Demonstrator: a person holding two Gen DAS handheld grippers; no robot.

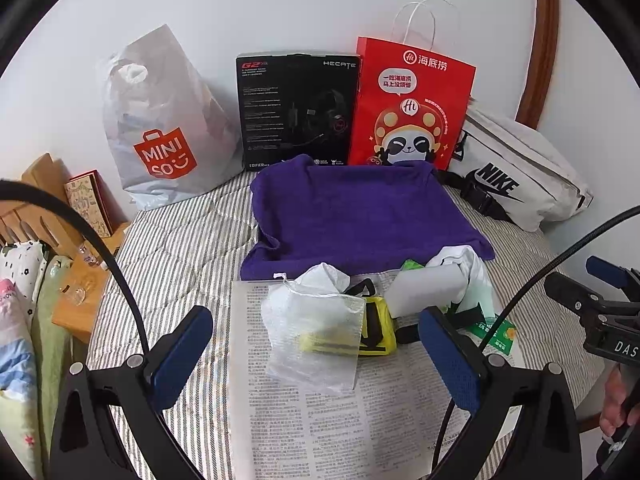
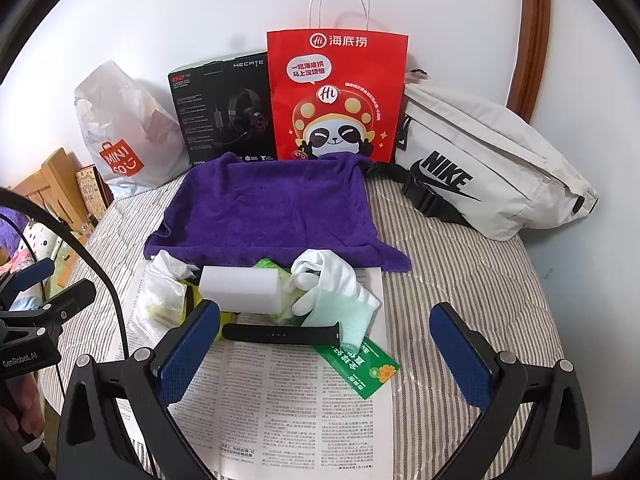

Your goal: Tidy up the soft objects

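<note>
A purple towel (image 1: 356,216) (image 2: 272,212) lies spread on the striped bed. In front of it, on a newspaper (image 1: 320,412) (image 2: 296,404), sits a pile: a bubble-wrap pouch (image 1: 316,336) (image 2: 160,300), a yellow and black strap item (image 1: 378,332), a white foam block (image 1: 428,290) (image 2: 240,288), a white glove (image 2: 332,276), a pale green cloth (image 2: 344,316), a black band (image 2: 280,335) and a green sachet (image 2: 360,368). My left gripper (image 1: 316,356) is open around the pouch, just short of it. My right gripper (image 2: 326,350) is open near the band and sachet.
Against the wall stand a Miniso plastic bag (image 1: 160,128) (image 2: 124,136), a black headset box (image 1: 298,112) (image 2: 224,112), a red paper bag (image 1: 408,108) (image 2: 336,96) and a white Nike waist bag (image 1: 516,176) (image 2: 488,160). A wooden headboard (image 1: 44,200) and bedding are at the left.
</note>
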